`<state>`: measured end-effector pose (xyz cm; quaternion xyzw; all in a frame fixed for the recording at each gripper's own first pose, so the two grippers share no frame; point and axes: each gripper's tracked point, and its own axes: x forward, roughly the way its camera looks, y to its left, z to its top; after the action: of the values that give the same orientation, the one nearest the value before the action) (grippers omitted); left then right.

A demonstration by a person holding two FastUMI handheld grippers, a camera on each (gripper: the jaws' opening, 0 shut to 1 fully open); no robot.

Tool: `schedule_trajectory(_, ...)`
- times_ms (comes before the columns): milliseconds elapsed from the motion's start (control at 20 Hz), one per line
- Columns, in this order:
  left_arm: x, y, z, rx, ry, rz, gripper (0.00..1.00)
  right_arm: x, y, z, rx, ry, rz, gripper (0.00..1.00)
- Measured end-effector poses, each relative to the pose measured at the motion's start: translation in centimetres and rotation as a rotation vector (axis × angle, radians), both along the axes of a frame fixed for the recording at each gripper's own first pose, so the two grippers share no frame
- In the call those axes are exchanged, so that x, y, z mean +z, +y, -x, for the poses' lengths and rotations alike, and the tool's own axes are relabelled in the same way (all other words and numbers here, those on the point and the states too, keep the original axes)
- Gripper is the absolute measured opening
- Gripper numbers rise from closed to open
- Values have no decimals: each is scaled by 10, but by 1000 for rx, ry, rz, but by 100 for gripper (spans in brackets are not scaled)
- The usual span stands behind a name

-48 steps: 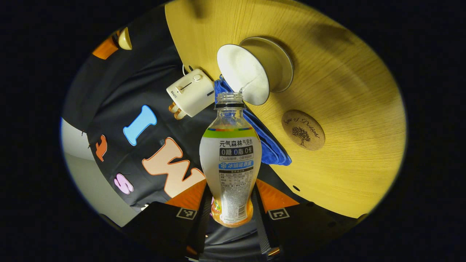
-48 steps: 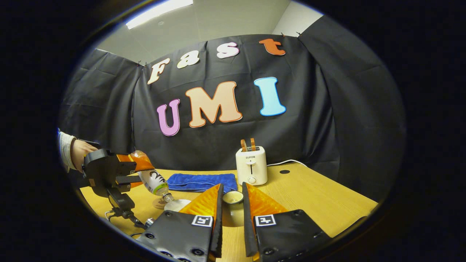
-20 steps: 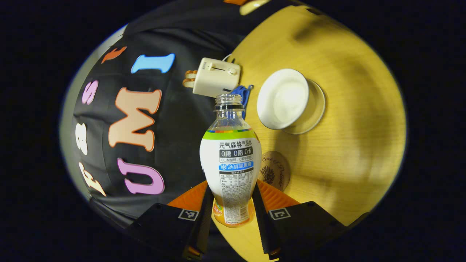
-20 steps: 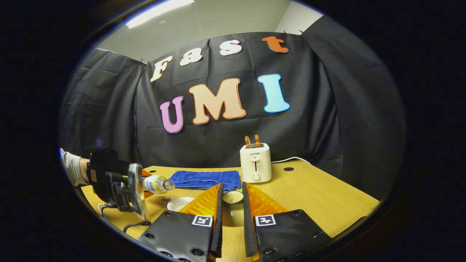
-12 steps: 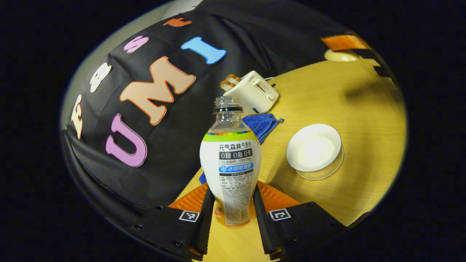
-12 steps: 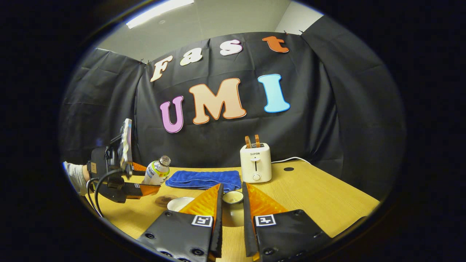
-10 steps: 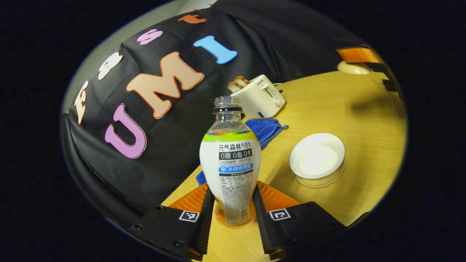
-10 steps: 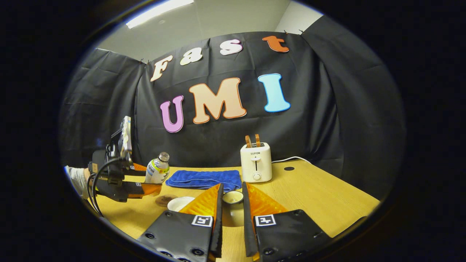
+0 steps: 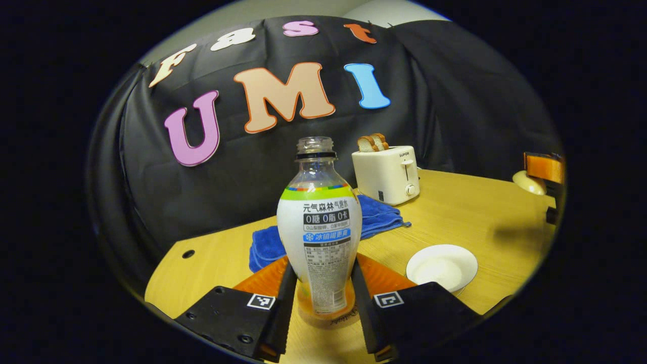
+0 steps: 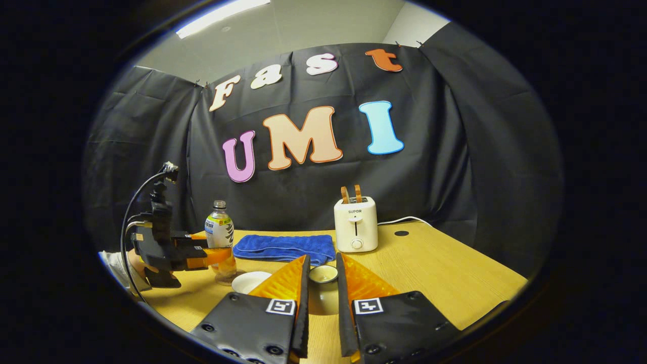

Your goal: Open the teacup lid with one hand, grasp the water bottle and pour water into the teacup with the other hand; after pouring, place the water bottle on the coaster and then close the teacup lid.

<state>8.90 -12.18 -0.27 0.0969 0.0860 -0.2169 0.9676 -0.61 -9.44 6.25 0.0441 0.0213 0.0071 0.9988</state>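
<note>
In the left gripper view my left claw (image 9: 319,298) squeezes the water bottle (image 9: 319,237) low on its body, both fingers pressed against its sides. The bottle stands upright, its base on or just above the coaster (image 9: 331,319) that peeks out beneath it. I judge the step in hand is setting it down, so I should keep it plumb, feel the base seat flat, then part the fingers evenly so neither drags it over. The bottle is capless, clear at the neck, with a white label and orange drink at the bottom. The teacup (image 9: 442,266) sits open just to the right. In the right gripper view my right claw (image 10: 323,283) pinches the teacup lid (image 10: 323,274) between its fingers above the table (image 10: 445,283). The bottle (image 10: 219,237) stands at far left in the other claw (image 10: 210,255), beside the cup (image 10: 251,281).
</note>
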Motion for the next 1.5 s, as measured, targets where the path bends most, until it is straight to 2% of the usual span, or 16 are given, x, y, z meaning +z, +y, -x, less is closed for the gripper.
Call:
schedule_trajectory(100, 1, 3, -7, 44, -17, 72, 57, 0, 1, 1, 3, 1, -5, 28)
schedule_trajectory(250, 3, 10, -8, 71, -2, 200, 57, 3, 1, 2, 2, -9, -2, 28)
schedule_trajectory(550, -10, 13, -7, 104, 25, 257, 58, 2, 1, 1, 1, -7, -5, 29)
schedule_trajectory(950, -22, 12, 2, 89, 49, 170, 67, -1, 10, 0, 17, -4, -1, 29)
schedule_trajectory(1100, -27, 14, 3, 92, 54, 153, 82, -4, 12, -1, 21, 3, 2, 30)
schedule_trajectory(1300, -32, 16, 10, 90, 69, 150, 87, -9, 19, -3, 37, 14, -9, 30)
schedule_trajectory(1400, -31, 18, 16, 87, 57, 152, 88, -12, 26, -5, 52, 20, -19, 28)
schedule_trajectory(1500, -27, 21, 25, 79, 36, 164, 89, -17, 41, -7, 83, 29, -34, 29)
